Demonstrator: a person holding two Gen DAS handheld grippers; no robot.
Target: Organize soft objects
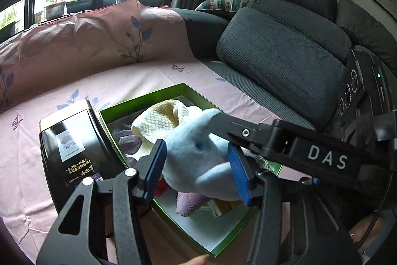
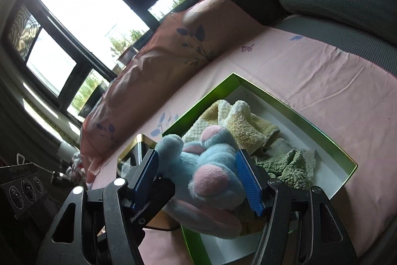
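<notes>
Pink sheet (image 1: 62, 165) covers the sofa, green box (image 2: 346, 160) sits on it, black tin (image 1: 72, 148) touching its side. Blue plush (image 1: 198, 155) hangs over the box: right gripper (image 2: 198, 180) clamps it, left gripper (image 1: 198, 168) straddles it, can't tell if squeezing. Could flop onto the towels (image 2: 245, 131) and spill over the rim, tin's crowding that edge
</notes>
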